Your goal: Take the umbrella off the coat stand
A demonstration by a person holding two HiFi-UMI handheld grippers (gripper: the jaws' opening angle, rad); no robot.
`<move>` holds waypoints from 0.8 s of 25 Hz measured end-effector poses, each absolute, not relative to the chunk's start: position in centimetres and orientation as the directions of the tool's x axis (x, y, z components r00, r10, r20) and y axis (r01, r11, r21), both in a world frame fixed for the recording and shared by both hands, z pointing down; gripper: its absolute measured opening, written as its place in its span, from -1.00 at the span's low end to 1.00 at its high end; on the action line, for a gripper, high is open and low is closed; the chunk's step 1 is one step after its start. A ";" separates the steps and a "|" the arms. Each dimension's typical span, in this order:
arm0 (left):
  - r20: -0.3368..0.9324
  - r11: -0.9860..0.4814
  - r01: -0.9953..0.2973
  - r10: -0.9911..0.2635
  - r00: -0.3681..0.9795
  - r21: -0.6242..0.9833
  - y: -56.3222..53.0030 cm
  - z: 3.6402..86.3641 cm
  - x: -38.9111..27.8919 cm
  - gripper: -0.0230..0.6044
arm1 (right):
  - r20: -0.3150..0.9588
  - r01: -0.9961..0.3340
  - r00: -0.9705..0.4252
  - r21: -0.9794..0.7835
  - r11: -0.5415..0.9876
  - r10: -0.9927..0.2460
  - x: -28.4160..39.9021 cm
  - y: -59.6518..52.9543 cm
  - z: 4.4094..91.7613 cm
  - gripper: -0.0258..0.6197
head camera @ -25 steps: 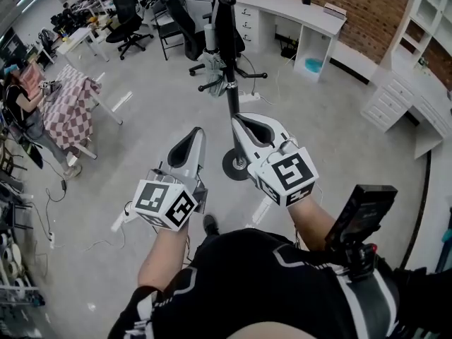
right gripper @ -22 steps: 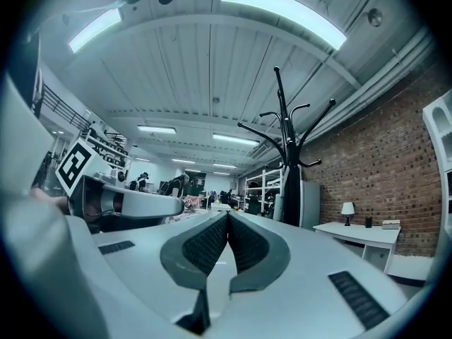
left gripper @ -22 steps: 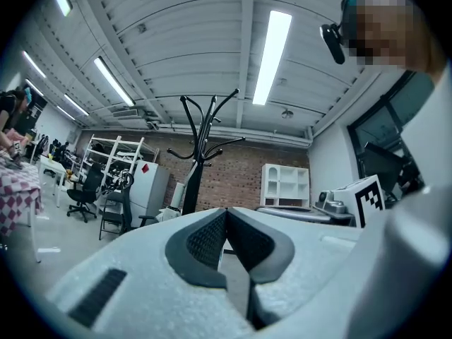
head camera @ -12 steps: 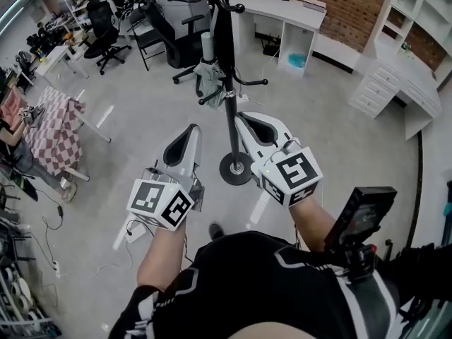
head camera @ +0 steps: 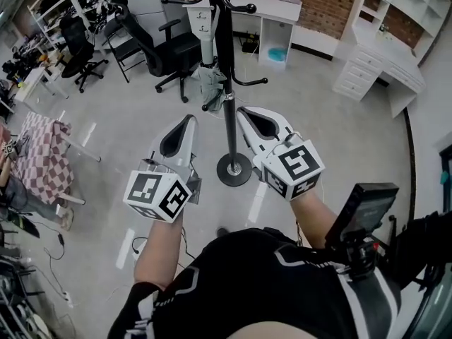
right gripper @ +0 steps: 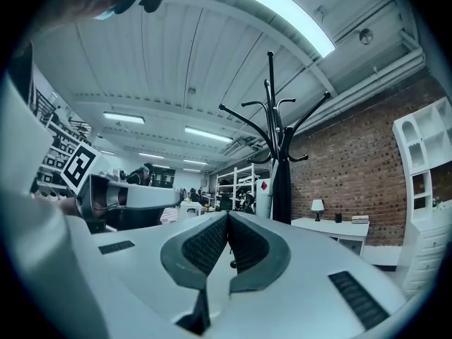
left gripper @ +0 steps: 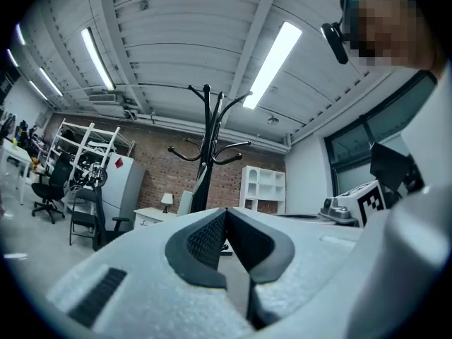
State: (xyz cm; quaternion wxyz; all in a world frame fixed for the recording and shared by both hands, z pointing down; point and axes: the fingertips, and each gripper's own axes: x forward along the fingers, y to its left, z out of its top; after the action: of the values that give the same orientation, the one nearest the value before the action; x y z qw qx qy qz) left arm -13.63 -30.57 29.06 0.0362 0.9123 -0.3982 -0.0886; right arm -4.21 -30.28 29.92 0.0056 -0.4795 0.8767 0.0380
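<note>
The black coat stand (head camera: 227,83) rises straight ahead, its round base (head camera: 234,169) on the floor between my two grippers. A dark folded umbrella (right gripper: 282,189) hangs closed along the upper pole; it also shows as the thick part of the pole (head camera: 224,41) in the head view. A grey-green cloth (head camera: 209,94) hangs beside the pole. My left gripper (head camera: 183,127) is shut and empty, left of the pole and short of it. On the other side, the right gripper (head camera: 251,117) is likewise shut and empty. Both point level at the stand (left gripper: 206,154).
Black office chairs (head camera: 169,48) stand behind the stand to the left. A white desk (head camera: 272,13) lines the brick wall, with white drawers and shelves (head camera: 374,69) at the right. A checked cloth (head camera: 39,154) covers a table at far left.
The person has stepped toward the coat stand. Both shut grippers moved forward, and the stand's base now lies between them, closer than before.
</note>
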 end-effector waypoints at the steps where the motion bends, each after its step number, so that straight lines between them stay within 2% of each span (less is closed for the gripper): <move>1: -0.135 -0.691 -0.709 -0.722 0.678 0.136 -30.9 29.0 -13.9 -0.91 | -0.044 -0.848 -0.529 0.063 0.526 -0.848 -4.4 -30.5 30.0 -0.91; 12: -0.129 -0.772 -0.621 -0.635 0.762 0.135 -35.3 28.5 -13.9 -0.91 | -0.029 -0.892 -0.447 0.088 0.443 -0.894 -4.8 -32.7 29.2 -0.91; 20: -0.139 -0.774 -0.626 -0.633 0.762 0.090 -41.2 26.2 -11.8 -0.91 | -0.049 -0.888 -0.457 0.089 0.452 -0.888 -3.4 -36.5 28.4 -0.91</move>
State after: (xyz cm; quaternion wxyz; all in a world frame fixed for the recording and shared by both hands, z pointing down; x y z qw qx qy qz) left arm -11.76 -41.19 26.16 0.0193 0.9384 -0.3353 -0.0807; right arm -3.41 -36.47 28.44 -0.0024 -0.5210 0.8520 0.0509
